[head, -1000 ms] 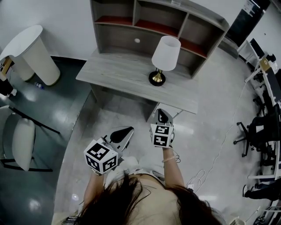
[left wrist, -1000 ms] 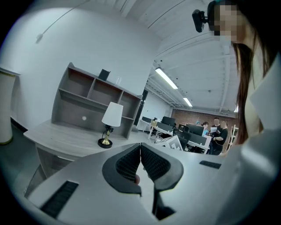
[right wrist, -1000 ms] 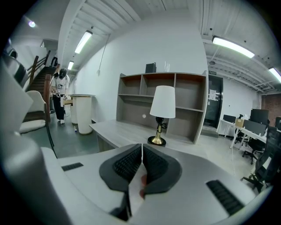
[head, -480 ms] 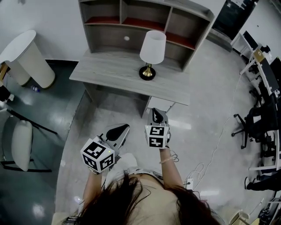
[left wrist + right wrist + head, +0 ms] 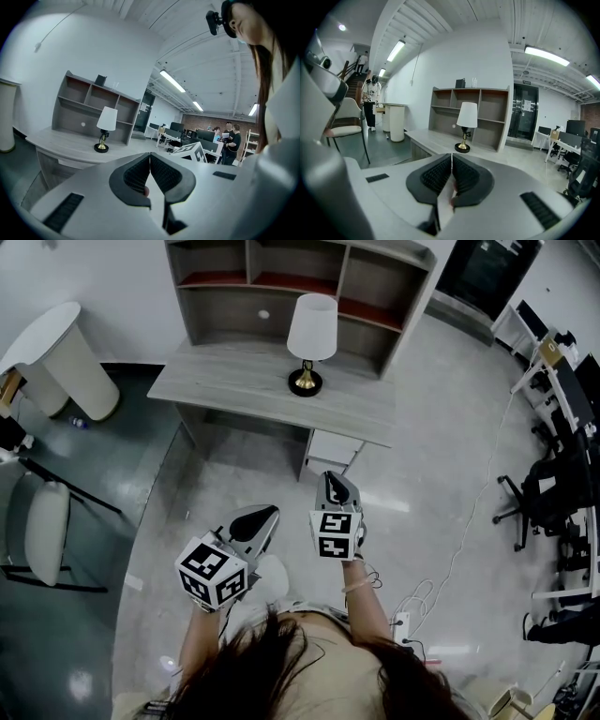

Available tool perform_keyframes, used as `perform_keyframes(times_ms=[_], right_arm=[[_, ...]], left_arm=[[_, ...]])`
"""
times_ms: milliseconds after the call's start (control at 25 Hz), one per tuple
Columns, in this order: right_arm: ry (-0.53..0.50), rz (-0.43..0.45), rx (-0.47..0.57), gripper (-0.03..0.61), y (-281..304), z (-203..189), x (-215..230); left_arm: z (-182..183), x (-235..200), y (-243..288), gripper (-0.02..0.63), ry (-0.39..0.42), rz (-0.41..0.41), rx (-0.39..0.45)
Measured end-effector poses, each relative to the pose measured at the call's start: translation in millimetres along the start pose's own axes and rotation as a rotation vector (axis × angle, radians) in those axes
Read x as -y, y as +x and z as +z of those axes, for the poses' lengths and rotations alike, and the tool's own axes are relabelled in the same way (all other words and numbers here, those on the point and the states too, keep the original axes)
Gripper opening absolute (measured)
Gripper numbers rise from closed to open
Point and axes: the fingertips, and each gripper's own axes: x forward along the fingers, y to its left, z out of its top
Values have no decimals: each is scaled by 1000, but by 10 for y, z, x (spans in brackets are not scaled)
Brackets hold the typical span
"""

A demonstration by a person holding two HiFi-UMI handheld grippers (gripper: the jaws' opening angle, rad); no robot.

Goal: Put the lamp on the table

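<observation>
1. the lamp (image 5: 309, 343) stands upright on the grey counter (image 5: 234, 390) in the upper middle of the head view, just in front of the open shelf unit (image 5: 281, 277). it looks already set where the task wants it.
2. the left claw (image 5: 253, 521) and right claw (image 5: 337, 491) hang low in the frame, well apart from the lamp. each has its jaws pressed together with nothing held between them.
3. handling, as a judgement: the white shade is probably light and easily dented, and the dark-and-brass round base likely carries the weight. the thin stem between base and shade seems the safest place to grip. it is stiff and narrow, though smooth metal could slip.
4. the shelf unit rises close behind the shade, so a tilted lift might knock it.
5. around: a white pedestal (image 5: 56, 357) at upper left, a chair (image 5: 47, 535) at left, office chairs (image 5: 539, 507) at right, and a cable (image 5: 450, 577) trailing over the floor at lower right. bare floor lies between the claws and the counter.
</observation>
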Motion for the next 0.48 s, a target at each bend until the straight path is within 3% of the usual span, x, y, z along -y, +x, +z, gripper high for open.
perform_keyframes(times_ms=[480], right_arm=[[-28, 12, 27, 29, -495, -26, 40]], left_arm=[[-71, 431, -206, 12, -6, 69, 37]])
